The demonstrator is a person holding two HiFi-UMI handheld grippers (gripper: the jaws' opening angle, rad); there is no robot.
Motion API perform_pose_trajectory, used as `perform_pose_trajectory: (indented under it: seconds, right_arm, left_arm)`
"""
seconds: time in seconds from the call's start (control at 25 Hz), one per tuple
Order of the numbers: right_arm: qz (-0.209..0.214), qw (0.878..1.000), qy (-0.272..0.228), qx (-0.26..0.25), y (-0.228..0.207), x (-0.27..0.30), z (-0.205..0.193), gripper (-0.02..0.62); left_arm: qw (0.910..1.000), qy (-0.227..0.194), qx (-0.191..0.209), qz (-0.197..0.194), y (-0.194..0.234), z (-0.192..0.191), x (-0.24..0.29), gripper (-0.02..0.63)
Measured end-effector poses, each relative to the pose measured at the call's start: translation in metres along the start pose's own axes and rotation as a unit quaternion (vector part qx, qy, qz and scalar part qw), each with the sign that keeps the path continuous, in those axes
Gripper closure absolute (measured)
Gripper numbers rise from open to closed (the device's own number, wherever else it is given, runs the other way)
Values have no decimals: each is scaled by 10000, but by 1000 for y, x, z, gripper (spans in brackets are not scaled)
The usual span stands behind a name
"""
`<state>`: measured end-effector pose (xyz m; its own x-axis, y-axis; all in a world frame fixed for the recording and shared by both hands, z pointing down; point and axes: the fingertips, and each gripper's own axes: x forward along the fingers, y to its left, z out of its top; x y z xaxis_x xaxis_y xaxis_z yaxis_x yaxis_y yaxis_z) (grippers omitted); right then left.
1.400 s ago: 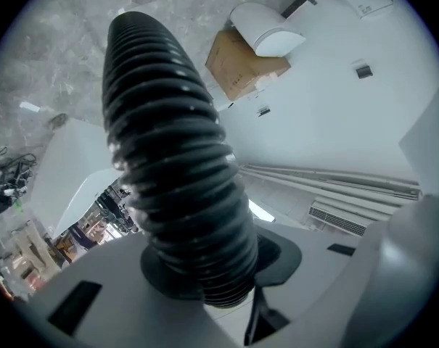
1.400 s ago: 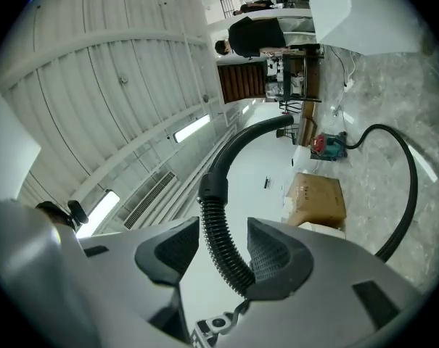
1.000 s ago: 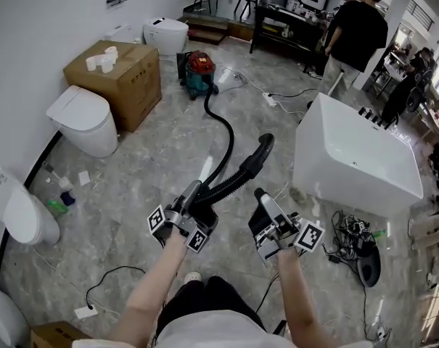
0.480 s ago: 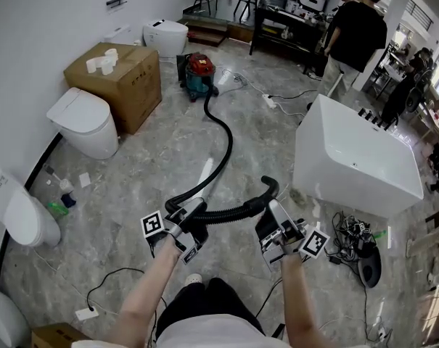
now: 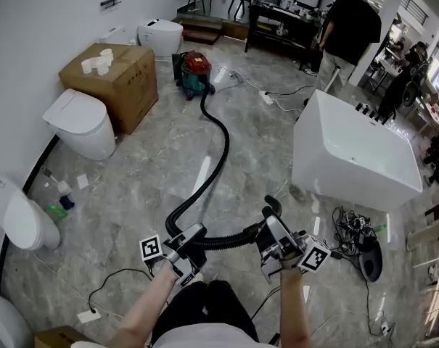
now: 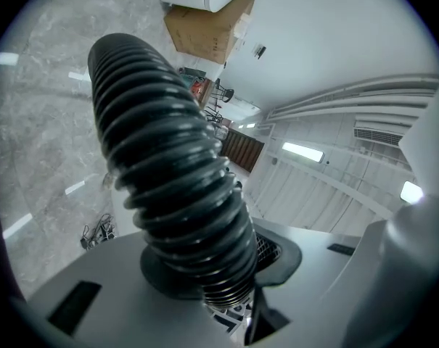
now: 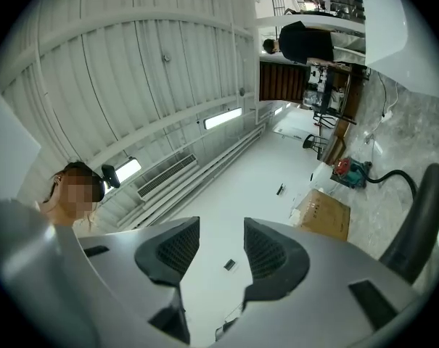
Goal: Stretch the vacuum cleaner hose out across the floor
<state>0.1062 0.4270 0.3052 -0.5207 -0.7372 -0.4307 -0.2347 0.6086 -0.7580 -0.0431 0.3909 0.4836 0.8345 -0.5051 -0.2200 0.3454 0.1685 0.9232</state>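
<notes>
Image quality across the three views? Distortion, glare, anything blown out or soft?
Head view: wide-angle bowing at the edges, sharp overall, a bright glare streak on the floor. Left gripper view: heavy fisheye, black corners, the hose bulging huge at close range. Right gripper view: same fisheye and black corners, strip lights blown out white.

The vacuum cleaner hose [image 5: 224, 140] is black and ribbed. From the red-and-teal vacuum cleaner [image 5: 194, 72] it snakes over the grey floor [image 5: 132, 172] and bends back. It lifts into the left hand-held gripper's [image 5: 190, 236] clamped jaws, then spans level to its smooth curved end, seemingly just beside the right hand-held gripper [image 5: 271, 223].
</notes>
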Motion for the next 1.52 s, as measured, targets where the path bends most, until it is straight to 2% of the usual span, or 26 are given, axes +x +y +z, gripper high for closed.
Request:
perform_pose_trajectory:
  seconds: [0.24,0.36,0.44,0.52,0.6,0.68,0.84,0.96,1.04,1.16,1.24,1.28,1.36,1.44,1.52]
  right_arm:
    - [-122,9998,-147,-37,10,-26,4,402]
    - [-158,9998,-85,29,20,-46,1,402]
    - [-134,9999,-4,96,27,-61,-1,402]
    - [-134,9997,80,166,32,-75,-2,402]
    - [-141,9995,173,218,35,-87,-4,402]
    - [-131,9992,260,276,37,-96,-6,402]
    - [-61,9986,380,356,42,-100,-5,402]
    - [1,9984,409,379,44,-96,-3,402]
    - [31,9984,393,407,45,-92,-4,402]
    - [39,9987,326,400,46,-89,-4,402]
    - [4,9990,269,357,47,-90,-5,402]
    - [-15,9992,233,335,47,-90,-5,402]
    - [-52,9994,142,321,47,-91,-4,402]
    - [-100,9994,34,340,46,-92,-3,402]
    - [-147,9994,-61,315,46,-94,-3,402]
  left_arm:
    - [9994,66,188,291,20,-43,-21,469]
    - [9960,135,588,653,33,-63,-31,468]
    - [9891,263,997,1051,48,-75,-38,468]
    - [9782,396,1415,1470,66,-84,-43,466]
    - [9660,443,1662,1931,86,-92,-50,453]
    - [9609,340,1605,2231,98,-97,-60,422]
    - [9705,-56,1109,2142,105,-107,-73,411]
    - [9727,-43,889,2142,115,-119,-75,379]
    - [9689,125,834,2326,126,-128,-77,335]
    - [9568,411,842,2754,148,-135,-80,290]
    - [9476,599,825,3028,163,-144,-76,216]
    - [9464,656,766,3068,167,-149,-69,174]
    - [9515,826,633,2894,165,-164,-46,82]
    - [9556,1245,649,2590,152,-184,-22,57]
    - [9557,1641,751,2324,137,-197,-11,55]
